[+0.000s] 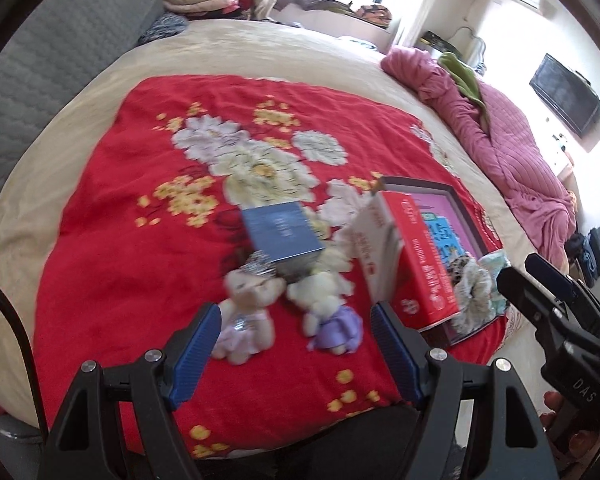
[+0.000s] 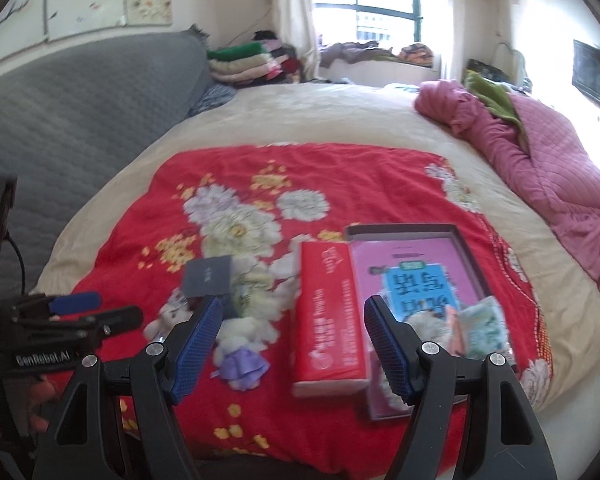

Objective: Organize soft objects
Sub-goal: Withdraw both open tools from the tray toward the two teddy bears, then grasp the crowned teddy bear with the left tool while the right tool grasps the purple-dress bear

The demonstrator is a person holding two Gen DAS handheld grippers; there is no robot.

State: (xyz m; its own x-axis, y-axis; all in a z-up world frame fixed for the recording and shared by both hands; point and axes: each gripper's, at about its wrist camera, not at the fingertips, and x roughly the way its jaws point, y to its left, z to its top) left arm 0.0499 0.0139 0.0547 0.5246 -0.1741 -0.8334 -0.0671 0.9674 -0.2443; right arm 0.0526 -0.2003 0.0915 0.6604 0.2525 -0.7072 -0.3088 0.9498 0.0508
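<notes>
Both hand-held grippers hang wide open and empty above a bed [image 2: 320, 112]: the left hand-held gripper [image 1: 296, 340] over two small plush bears, the right hand-held gripper [image 2: 294, 334] over a red box. A fuzzy red blanket [image 1: 132, 208] with white and yellow flowers covers the cream bedspread; a grey quilted headboard [image 2: 80, 108] stands at left, a window [image 2: 364, 0] behind, a rumpled pink quilt [image 2: 540, 160] at right. Left to right lie the cream bear in lilac [image 1: 244, 312], the bear in purple [image 1: 328, 312], a blue-grey box [image 1: 282, 236], the glossy red box [image 2: 328, 320], and a shallow tray [image 2: 400, 232] holding a pink booklet and soft pouches.
</notes>
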